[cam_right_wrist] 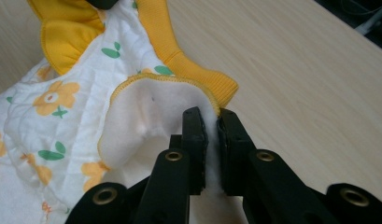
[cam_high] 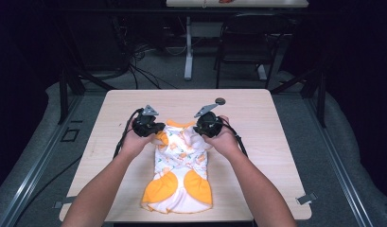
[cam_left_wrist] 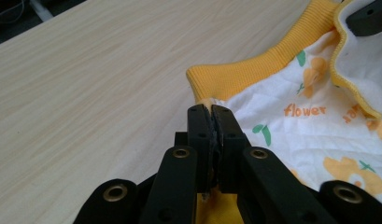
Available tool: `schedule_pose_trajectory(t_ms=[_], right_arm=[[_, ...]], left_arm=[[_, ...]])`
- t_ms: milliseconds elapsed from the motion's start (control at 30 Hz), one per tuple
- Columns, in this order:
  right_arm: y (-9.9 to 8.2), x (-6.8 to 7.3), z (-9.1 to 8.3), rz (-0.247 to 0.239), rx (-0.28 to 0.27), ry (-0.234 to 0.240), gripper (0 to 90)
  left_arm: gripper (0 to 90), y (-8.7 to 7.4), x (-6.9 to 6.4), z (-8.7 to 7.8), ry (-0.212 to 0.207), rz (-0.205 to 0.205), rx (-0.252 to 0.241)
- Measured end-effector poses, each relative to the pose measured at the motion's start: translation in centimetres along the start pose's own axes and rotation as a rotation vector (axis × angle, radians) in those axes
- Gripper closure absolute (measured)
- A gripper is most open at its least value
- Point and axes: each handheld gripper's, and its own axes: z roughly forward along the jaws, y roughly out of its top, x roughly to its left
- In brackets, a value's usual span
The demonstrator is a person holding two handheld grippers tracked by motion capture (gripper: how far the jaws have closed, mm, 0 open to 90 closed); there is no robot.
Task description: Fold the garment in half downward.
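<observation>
- Lying on the wooden table (cam_high: 257, 118) is a small white garment (cam_high: 181, 165) with orange flowers, stretched toward the person from both claws.
- The left claw (cam_left_wrist: 209, 111) is closed on the cloth just under the orange ribbed collar (cam_left_wrist: 254, 70).
- The right claw (cam_right_wrist: 211, 115) pinches the white fleece lining (cam_right_wrist: 151, 116) beside the same collar, with fabric between its jaws.

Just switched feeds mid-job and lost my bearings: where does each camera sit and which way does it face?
High view: above the person's side, facing forward and down at the table; forearms and both hands show.
Left gripper view: rides the left claw, facing the garment; its black jaws show.
Right gripper view: rides the right claw, facing the fleece lining.
All share the garment.
</observation>
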Motion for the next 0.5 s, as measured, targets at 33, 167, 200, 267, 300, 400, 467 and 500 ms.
schedule_pose_trajectory(t_ms=[33,167,200,267,300,400,467,500], right_arm=[[0.3,0.0,-0.2,-0.001,-0.005,0.0,82.5],[1.5,-0.1,-1.3,-0.021,-0.021,-0.022,82.4],[1.7,-0.2,-1.5,-0.024,-0.02,-0.028,82.4],[2.2,-0.3,-1.9,-0.031,-0.03,-0.041,82.5],[2.5,-0.3,-2.2,-0.028,-0.044,-0.045,82.5],[3.0,-0.4,-2.6,-0.039,-0.048,-0.062,82.4],[3.4,-0.4,-3.0,-0.052,-0.06,-0.069,82.4],[3.6,-0.3,-3.2,-0.055,-0.069,-0.074,82.4]], left_arm=[[87.2,0.2,0.1,-0.2,0.001,0.004,-0.002],[87.2,1.0,0.2,-1.2,0.01,0.005,-0.03],[87.3,1.2,0.3,-1.4,0.011,0.006,-0.037],[87.3,1.7,0.3,-1.9,0.019,0.013,-0.049],[87.3,1.8,0.3,-2.0,0.025,0.016,-0.058],[87.3,2.5,0.4,-2.6,0.033,0.029,-0.07],[87.3,2.9,0.4,-2.9,0.04,0.033,-0.077],[87.3,3.0,0.4,-3.0,0.046,0.036,-0.084]])
